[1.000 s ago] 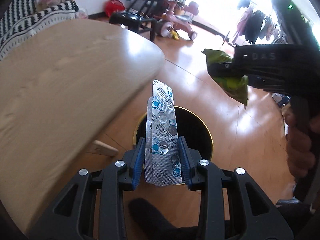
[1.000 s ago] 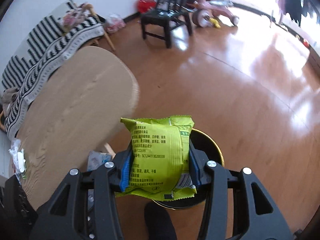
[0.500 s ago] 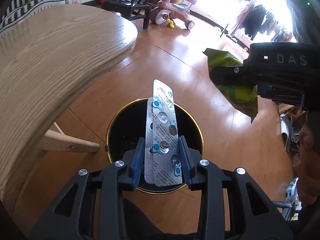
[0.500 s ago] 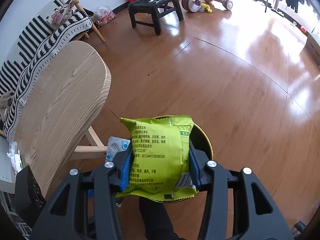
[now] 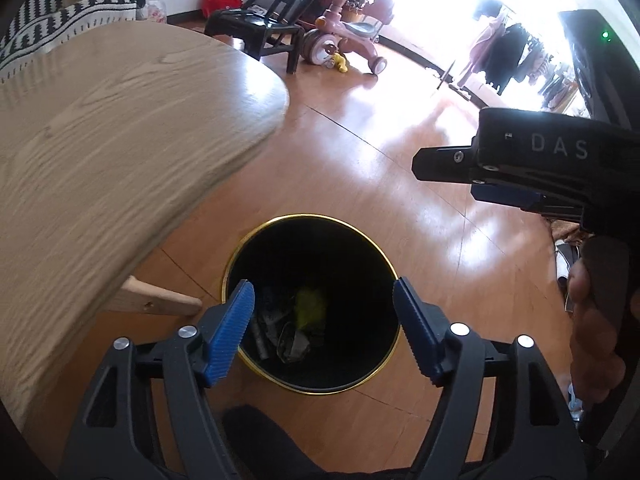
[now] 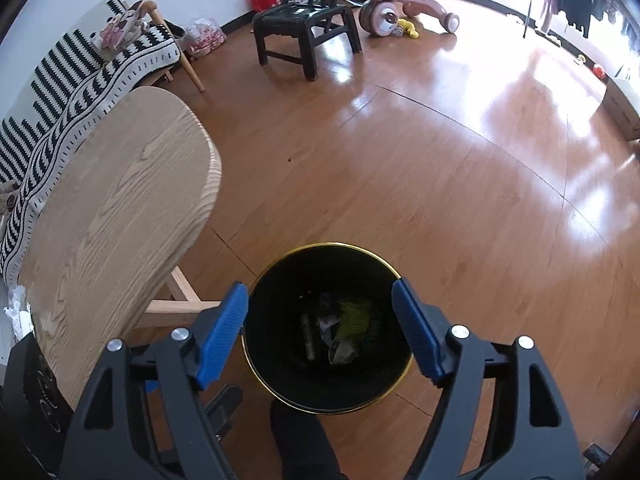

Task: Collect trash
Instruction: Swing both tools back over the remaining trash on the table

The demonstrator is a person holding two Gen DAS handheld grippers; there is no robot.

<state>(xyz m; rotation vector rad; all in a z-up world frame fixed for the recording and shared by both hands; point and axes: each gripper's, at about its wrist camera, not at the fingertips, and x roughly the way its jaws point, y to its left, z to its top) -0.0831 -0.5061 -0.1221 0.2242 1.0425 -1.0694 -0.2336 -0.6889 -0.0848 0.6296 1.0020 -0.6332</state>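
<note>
while both tongs hang over the black bin (image 5: 240,256) on the wooden floor beside the table (image 5: 100,152), the left tongs (image 5: 323,332) and right tongs (image 6: 320,330) have just been opening and stand wide with nothing between them. the yellow-green wrapper (image 6: 354,320) lies among grey scraps (image 5: 292,344) at the bin's bottom.
</note>
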